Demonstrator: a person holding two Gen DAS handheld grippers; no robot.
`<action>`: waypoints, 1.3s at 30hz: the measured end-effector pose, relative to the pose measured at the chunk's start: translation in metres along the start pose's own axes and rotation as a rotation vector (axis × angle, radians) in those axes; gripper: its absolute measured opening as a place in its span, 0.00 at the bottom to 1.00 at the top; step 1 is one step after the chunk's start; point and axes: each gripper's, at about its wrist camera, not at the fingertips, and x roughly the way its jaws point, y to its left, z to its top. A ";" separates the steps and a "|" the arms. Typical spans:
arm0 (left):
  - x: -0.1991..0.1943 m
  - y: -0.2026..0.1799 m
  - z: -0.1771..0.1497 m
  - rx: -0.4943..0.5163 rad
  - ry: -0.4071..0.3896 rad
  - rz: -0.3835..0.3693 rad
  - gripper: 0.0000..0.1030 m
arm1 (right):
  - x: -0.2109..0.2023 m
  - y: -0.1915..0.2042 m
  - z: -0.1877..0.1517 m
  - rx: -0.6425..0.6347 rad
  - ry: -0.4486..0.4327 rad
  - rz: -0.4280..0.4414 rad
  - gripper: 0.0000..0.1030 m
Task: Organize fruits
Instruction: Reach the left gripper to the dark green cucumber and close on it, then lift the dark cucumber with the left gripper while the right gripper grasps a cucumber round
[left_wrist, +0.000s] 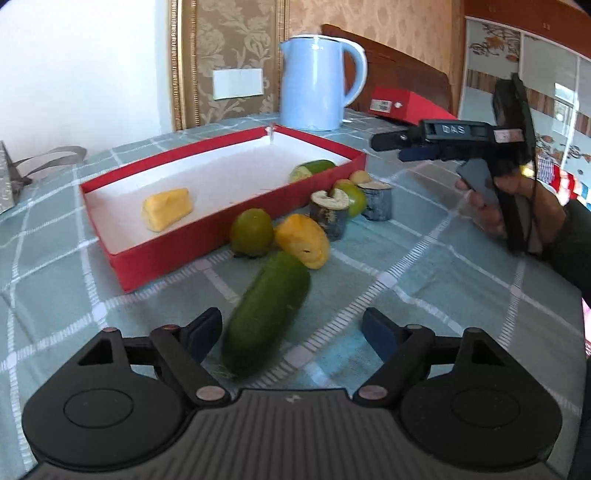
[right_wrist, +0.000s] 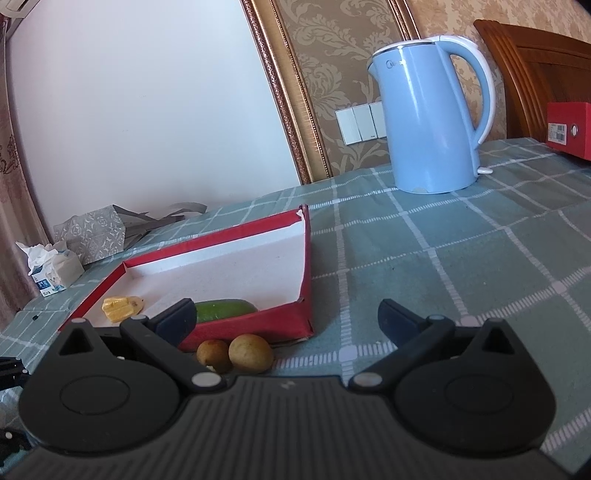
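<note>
At bottom centre, the left gripper (left_wrist: 291, 334) stands spread around a green cucumber (left_wrist: 266, 314), unclamped; the right gripper (right_wrist: 288, 321) gapes empty.

Red shallow box (left_wrist: 236, 236), white inside, open-topped, holds a yellow fruit piece (left_wrist: 167, 209) and a green cucumber piece (left_wrist: 312, 169). Outside its near wall on the tablecloth: green round fruit (left_wrist: 251, 232), yellow fruit (left_wrist: 303, 240), large green cucumber (left_wrist: 266, 314) lying diagonal.
</note>
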 end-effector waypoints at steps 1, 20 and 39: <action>0.000 0.002 0.000 -0.006 -0.008 0.007 0.81 | 0.000 0.000 0.000 0.000 0.001 0.000 1.00; -0.001 -0.010 0.009 -0.111 -0.093 0.186 0.33 | -0.002 0.000 0.000 0.001 -0.002 -0.004 1.00; 0.002 -0.026 0.011 -0.124 -0.096 0.250 0.35 | -0.029 0.048 -0.020 -0.254 0.055 0.105 1.00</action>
